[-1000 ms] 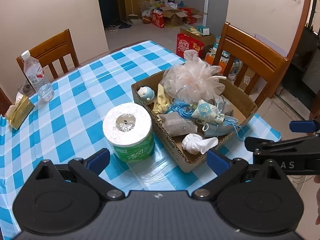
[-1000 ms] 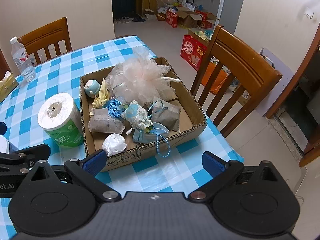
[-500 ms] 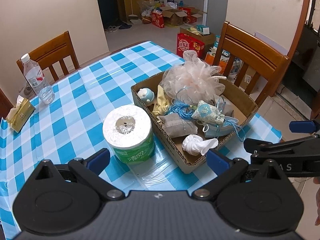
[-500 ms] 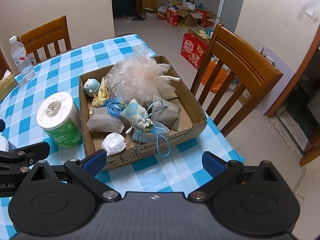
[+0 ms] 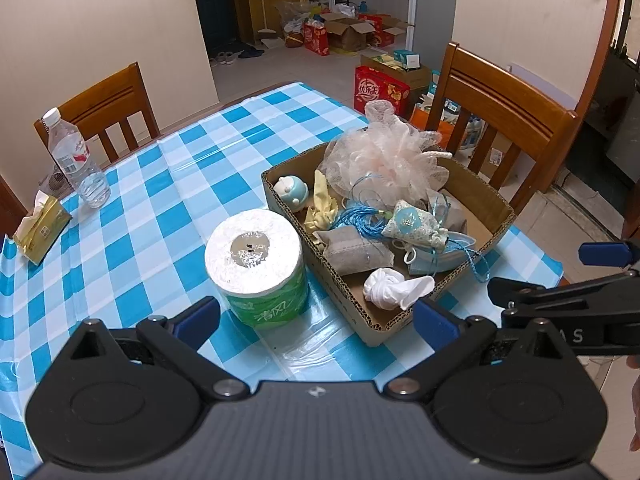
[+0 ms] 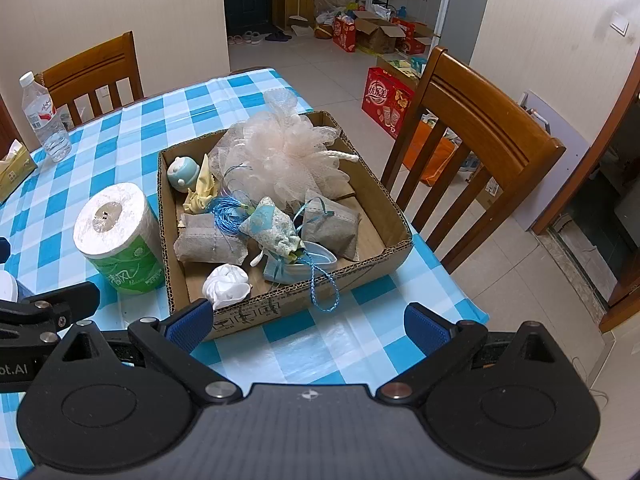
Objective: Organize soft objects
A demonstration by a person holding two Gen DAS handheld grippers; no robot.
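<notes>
- Left claw (image 5: 316,318): jaws spread wide, holding nothing, at the lower centre of the left wrist view, above the counter (image 5: 132,216) and short of the toilet-paper roll (image 5: 256,264).
- Right claw (image 6: 306,326): likewise spread and empty, at the lower centre of its frame, near the front wall of the cardboard box (image 6: 280,312).
- Soft objects: piled in the box at mid-frame, among them a pink mesh bath pouf (image 6: 284,160), two grey sachets (image 6: 208,240), a patterned pouch (image 6: 272,226), a blue face mask (image 6: 304,266) and a white wad of cloth (image 6: 226,284).
- Hazard: a blue cord (image 6: 320,284) loops over the front wall; lifting any neighbour would probably drag tangled items out with it.
- Hazard: the roll stands just beside the box and looks light; a sideways brush from the left claw could topple it.
</notes>
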